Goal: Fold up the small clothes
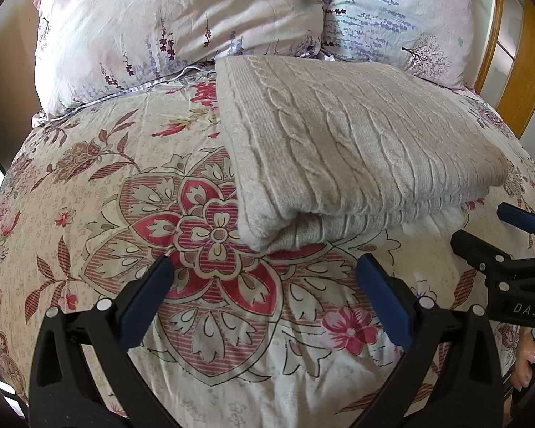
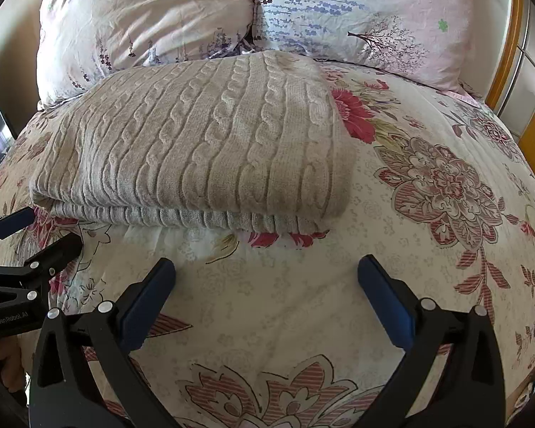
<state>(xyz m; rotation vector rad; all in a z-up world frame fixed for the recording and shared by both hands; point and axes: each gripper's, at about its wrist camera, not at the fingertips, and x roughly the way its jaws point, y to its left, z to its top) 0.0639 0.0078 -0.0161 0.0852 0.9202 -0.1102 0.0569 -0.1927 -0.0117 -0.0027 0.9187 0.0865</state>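
Note:
A beige cable-knit sweater [image 1: 342, 149] lies folded into a thick rectangle on the floral bedspread [image 1: 100, 214], with its folded edge facing me. In the right wrist view the same sweater [image 2: 203, 142] sits upper left of centre. My left gripper [image 1: 265, 267] hovers open just short of the sweater's near left corner, holding nothing. My right gripper [image 2: 265, 267] is open too, over bare bedspread [image 2: 428, 235] a little in front of the sweater's near right edge. Each gripper shows at the other view's edge: the right gripper [image 1: 492, 235], the left gripper [image 2: 41, 232].
Two floral pillows [image 1: 182, 28] [image 1: 399, 18] lean at the head of the bed behind the sweater. A wooden frame [image 1: 517, 71] stands at the far right. A hand [image 1: 526, 360] grips the right tool's handle.

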